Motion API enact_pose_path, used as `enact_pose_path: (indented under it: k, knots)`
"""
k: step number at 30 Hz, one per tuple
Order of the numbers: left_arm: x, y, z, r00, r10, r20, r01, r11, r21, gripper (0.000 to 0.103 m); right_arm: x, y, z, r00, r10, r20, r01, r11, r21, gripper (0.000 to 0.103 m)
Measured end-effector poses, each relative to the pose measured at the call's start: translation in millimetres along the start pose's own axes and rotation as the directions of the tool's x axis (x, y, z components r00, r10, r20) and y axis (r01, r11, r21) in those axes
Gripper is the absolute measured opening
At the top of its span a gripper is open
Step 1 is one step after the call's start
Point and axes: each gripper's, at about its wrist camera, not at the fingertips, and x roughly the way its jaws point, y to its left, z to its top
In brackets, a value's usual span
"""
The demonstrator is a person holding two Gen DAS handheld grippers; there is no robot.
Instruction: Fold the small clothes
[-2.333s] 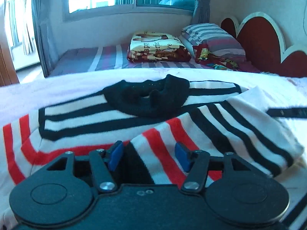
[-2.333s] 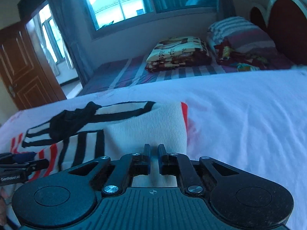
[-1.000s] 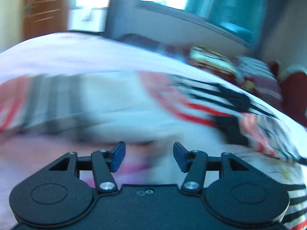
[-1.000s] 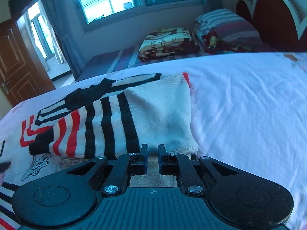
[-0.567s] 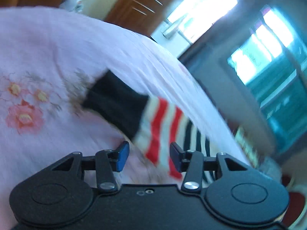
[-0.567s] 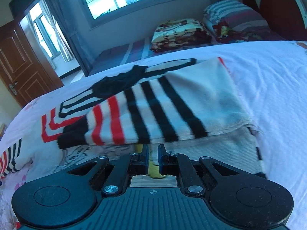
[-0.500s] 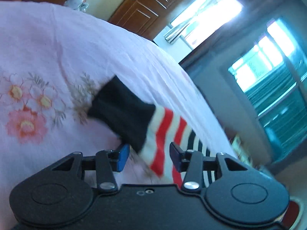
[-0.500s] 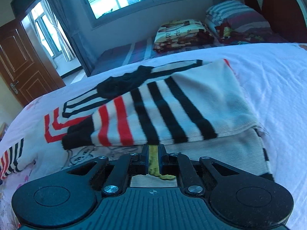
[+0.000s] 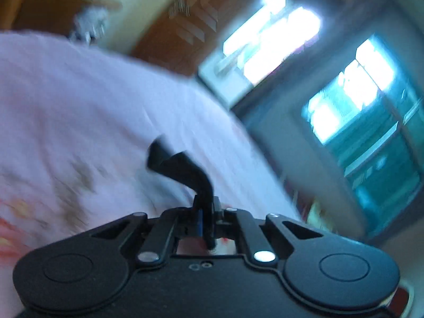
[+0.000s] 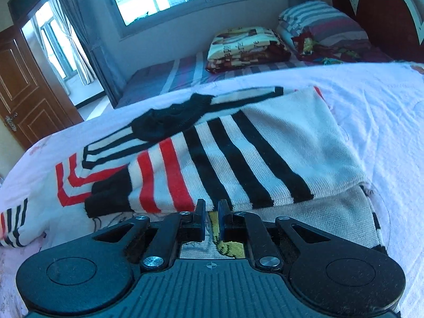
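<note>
A small striped sweater [image 10: 238, 153], white with black and red stripes, lies on the pale bedsheet [image 10: 371, 111], its right sleeve folded across the body. My right gripper [image 10: 211, 216] is nearly shut and empty, hovering over the sweater's lower part. In the blurred left wrist view my left gripper [image 9: 206, 213] is shut on the black cuff [image 9: 180, 169] of the other sleeve, lifted off the sheet [image 9: 79, 111]. The left gripper does not show in the right wrist view.
A folded patterned blanket [image 10: 246, 47] and striped pillows [image 10: 318, 23] lie on the second bed behind. A red headboard [image 10: 384, 10] stands at the right, a wooden door [image 10: 23, 90] at the left, windows at the back.
My left gripper has closed on the black cuff of the left sleeve and raised it. My right gripper has stayed over the sweater's lower part, drawing back slightly.
</note>
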Motion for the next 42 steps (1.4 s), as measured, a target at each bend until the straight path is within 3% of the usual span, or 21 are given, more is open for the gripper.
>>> enact_pose_path:
  k: [1,4,7,12,18,22,26,29,31,33,34,35,36,37,38,40,42]
  knots:
    - [5,-11,-3,1.000,0.019,-0.014,-0.019,1.000,0.021,0.004,0,-2,0,1.000,0.004,0.001,-0.004,1.000,0.004,0.009]
    - [-3,-61,-17,0.997,-0.069,0.019,0.065,0.988,0.142,0.004,-3,-8,0,1.000,0.014,0.014,-0.014,1.000,0.015,0.009]
    - [8,-115,-45,0.994,-0.100,-0.036,0.106,0.958,0.266,0.004,-7,-18,2,0.999,0.020,0.026,-0.021,1.000,0.024,0.009]
    - [18,-206,-111,0.971,-0.202,-0.126,0.237,0.866,0.440,0.004,-20,-45,9,0.998,0.023,0.058,-0.027,0.998,0.062,0.009]
    - [34,-279,-202,0.931,-0.255,-0.262,0.360,0.761,0.539,0.004,-36,-84,18,0.996,0.017,0.090,-0.027,0.993,0.111,0.009]
    - [44,-306,-248,0.907,-0.254,-0.337,0.413,0.696,0.587,0.004,-45,-112,21,0.995,0.007,0.103,-0.023,0.988,0.156,0.009]
    - [47,-323,-290,0.895,-0.226,-0.384,0.436,0.620,0.652,0.004,-52,-140,24,0.994,-0.004,0.110,-0.017,0.981,0.194,0.009]
    - [48,-334,-324,0.907,-0.158,-0.391,0.409,0.549,0.729,0.004,-55,-158,25,0.994,-0.006,0.110,-0.018,0.976,0.216,0.009]
    - [53,-339,-342,0.915,-0.106,-0.388,0.384,0.518,0.764,0.006,-57,-166,25,0.994,0.008,0.105,-0.032,0.973,0.229,0.009]
    - [56,-341,-356,0.906,-0.063,-0.419,0.395,0.484,0.781,0.018,-60,-174,26,0.994,0.028,0.105,-0.053,0.970,0.239,0.009]
    - [59,-346,-363,0.909,-0.053,-0.413,0.390,0.454,0.801,0.023,-59,-176,28,0.993,0.042,0.108,-0.068,0.967,0.245,0.009]
    - [55,-347,-370,0.911,-0.063,-0.408,0.395,0.416,0.819,0.041,-59,-177,28,0.993,0.052,0.110,-0.078,0.965,0.249,0.009]
    - [53,-348,-375,0.899,-0.075,-0.432,0.426,0.383,0.819,0.068,-59,-177,29,0.992,0.058,0.110,-0.084,0.964,0.251,0.010]
    - [52,-348,-380,0.882,-0.089,-0.462,0.461,0.358,0.812,0.077,-57,-176,29,0.992,0.064,0.110,-0.091,0.963,0.253,0.012]
    - [48,-346,-382,0.877,-0.099,-0.470,0.473,0.341,0.812,0.079,-56,-173,30,0.991,0.075,0.110,-0.101,0.962,0.252,0.040]
    - [37,-338,-372,0.874,-0.143,-0.465,0.485,0.320,0.813,0.078,-56,-165,33,0.987,0.086,0.136,-0.117,0.963,0.244,0.081]
    - [21,-320,-354,0.880,-0.183,-0.439,0.476,0.348,0.808,0.079,-56,-154,36,0.977,0.136,0.165,-0.170,0.962,0.214,0.081]
